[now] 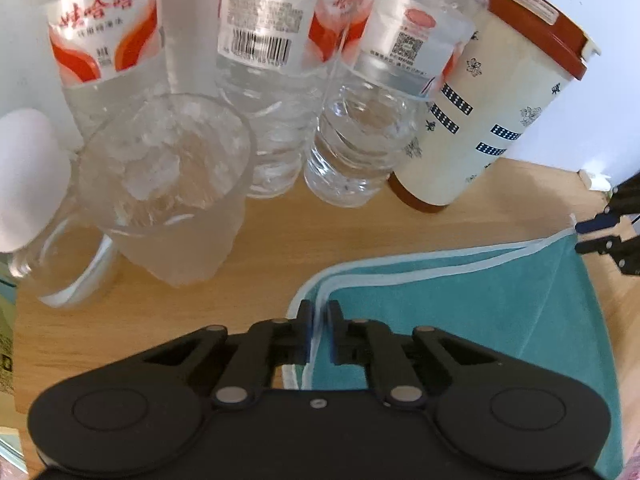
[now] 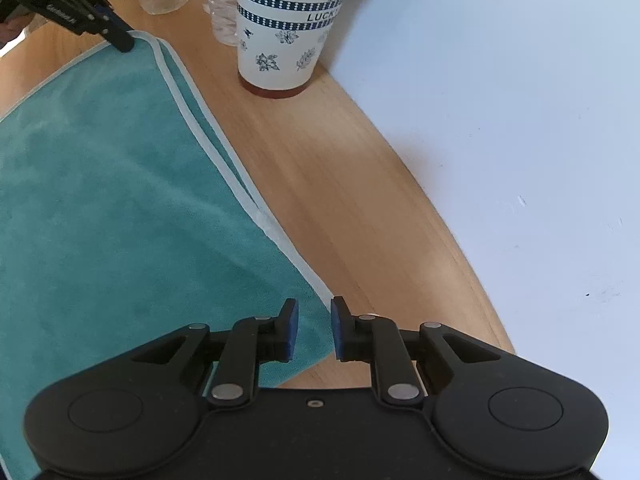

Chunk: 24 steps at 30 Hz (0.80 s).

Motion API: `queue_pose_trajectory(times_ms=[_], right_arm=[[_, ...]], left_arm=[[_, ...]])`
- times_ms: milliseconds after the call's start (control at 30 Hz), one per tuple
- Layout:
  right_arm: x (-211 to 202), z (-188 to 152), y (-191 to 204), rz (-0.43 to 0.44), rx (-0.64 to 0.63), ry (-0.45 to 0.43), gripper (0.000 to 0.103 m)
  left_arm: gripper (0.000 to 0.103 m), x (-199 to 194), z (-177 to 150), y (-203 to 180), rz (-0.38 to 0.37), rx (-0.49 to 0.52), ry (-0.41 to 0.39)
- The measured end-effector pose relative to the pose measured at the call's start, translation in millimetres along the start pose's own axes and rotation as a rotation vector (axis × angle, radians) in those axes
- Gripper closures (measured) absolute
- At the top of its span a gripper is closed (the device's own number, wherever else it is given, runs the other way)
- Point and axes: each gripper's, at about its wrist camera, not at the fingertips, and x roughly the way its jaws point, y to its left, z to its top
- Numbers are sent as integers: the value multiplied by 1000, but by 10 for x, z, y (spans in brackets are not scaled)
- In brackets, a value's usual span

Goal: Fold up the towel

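Close wrist views, shared towel [image 1: 460, 300]

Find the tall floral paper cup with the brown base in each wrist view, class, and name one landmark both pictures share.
Left wrist view: floral cup stands upper right, tilted by the lens, beside the water bottles.
Right wrist view: same cup at top centre, on the wooden table by the wall.
Shared landmark: the teal towel with its pale trimmed edge.

Both hand-held grippers [image 1: 319, 332] [image 2: 314, 330] slightly parted.
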Motion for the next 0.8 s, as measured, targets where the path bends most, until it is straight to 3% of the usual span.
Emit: queue_pose_trajectory(times_ms=[133,267,367,467,633,733,800], right_arm=[[-15,-10,7,-22,2,-9,83],[-47,-31,-57,22,56,-42,83],[-38,-53,-57,13,35,-34,82],[67,8,-58,25,41,-26,73],[66,-24,-69,20,40,-14,70],[54,-9,-58,15,37,-21,70],[47,1,-51,11,36,-25,69]], left_arm=[[100,-74,29,5,-24,-8,-35],[100,-6,38,-26,-12,-10,-39],[100,-119,97,-4,-56,-50,-90],[100,-172,141,-29,-39,-35,-126],[100,-39,125,-46,9,-15,-61],[100,116,81,-86,89,25,-8],[100,56,33,-52,91,18,11]])
